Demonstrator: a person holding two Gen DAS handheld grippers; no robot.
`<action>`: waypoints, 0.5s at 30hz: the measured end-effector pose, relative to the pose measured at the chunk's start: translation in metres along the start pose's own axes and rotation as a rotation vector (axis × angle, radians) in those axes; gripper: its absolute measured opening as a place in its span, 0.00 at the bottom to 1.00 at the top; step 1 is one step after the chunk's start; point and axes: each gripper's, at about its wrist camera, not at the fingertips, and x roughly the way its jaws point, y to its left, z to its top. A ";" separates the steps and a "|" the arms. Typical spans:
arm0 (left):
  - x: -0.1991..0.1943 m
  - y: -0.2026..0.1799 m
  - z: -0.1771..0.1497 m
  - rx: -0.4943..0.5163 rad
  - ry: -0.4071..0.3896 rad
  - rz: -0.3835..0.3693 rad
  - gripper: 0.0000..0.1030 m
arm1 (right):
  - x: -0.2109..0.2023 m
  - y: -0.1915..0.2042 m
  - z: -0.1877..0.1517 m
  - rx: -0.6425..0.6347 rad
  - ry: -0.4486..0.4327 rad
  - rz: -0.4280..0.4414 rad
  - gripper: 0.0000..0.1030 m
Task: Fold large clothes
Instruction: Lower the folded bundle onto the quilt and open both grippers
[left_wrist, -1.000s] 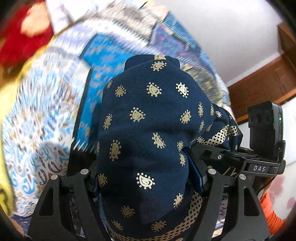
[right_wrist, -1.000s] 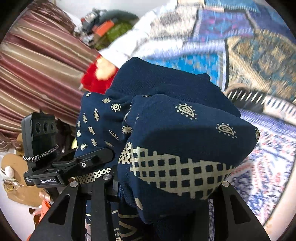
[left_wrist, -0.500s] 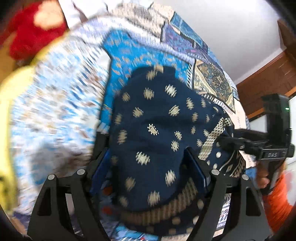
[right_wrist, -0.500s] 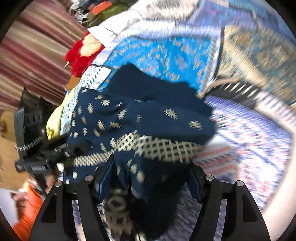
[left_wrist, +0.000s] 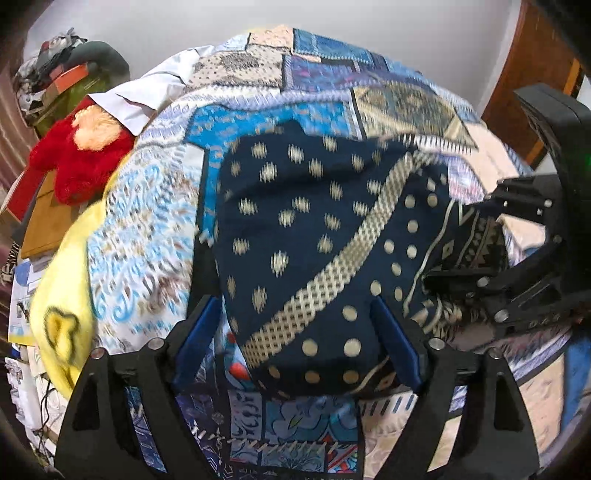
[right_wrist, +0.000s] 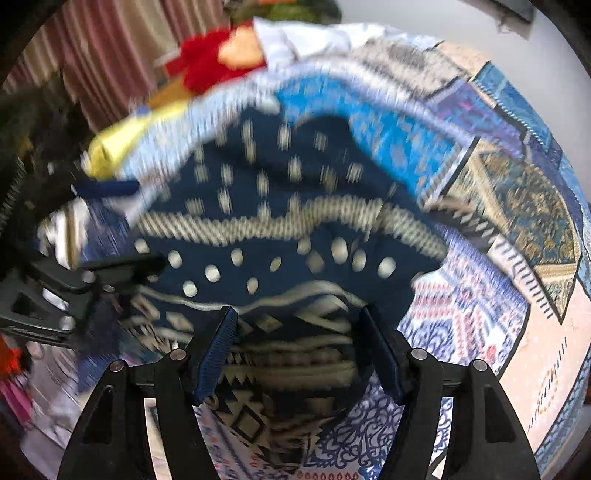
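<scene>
A navy garment with gold paisley, dots and a checked band (left_wrist: 314, 236) lies in a folded bundle on the patchwork bedspread (left_wrist: 236, 125). My left gripper (left_wrist: 295, 343) is open, its blue pads either side of the bundle's near edge. My right gripper (right_wrist: 299, 354) is open too, straddling the garment's (right_wrist: 280, 229) patterned hem. The right gripper also shows at the right of the left wrist view (left_wrist: 517, 266), touching the cloth's right end. The left gripper shows at the left of the right wrist view (right_wrist: 74, 280).
A red plush toy (left_wrist: 77, 162) and a white cloth (left_wrist: 147, 99) lie at the bed's far left. A yellow cloth (left_wrist: 62, 306) hangs at the left edge. Striped curtains (right_wrist: 122, 59) and clutter stand behind. A wooden door frame (left_wrist: 532, 85) is at right.
The garment, held up and bunched over both grippers earlier, has come down onto the bedspread. Both grippers have opened and let it go.
</scene>
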 end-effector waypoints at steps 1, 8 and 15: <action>0.002 0.002 -0.005 -0.005 0.003 0.005 0.88 | 0.002 -0.002 -0.006 -0.009 0.009 0.003 0.68; -0.013 0.013 -0.016 -0.035 0.014 -0.012 0.88 | -0.014 -0.052 -0.049 0.076 0.052 0.059 0.76; -0.045 0.010 0.028 0.029 -0.102 0.093 0.91 | -0.058 -0.084 -0.056 0.142 -0.047 -0.025 0.76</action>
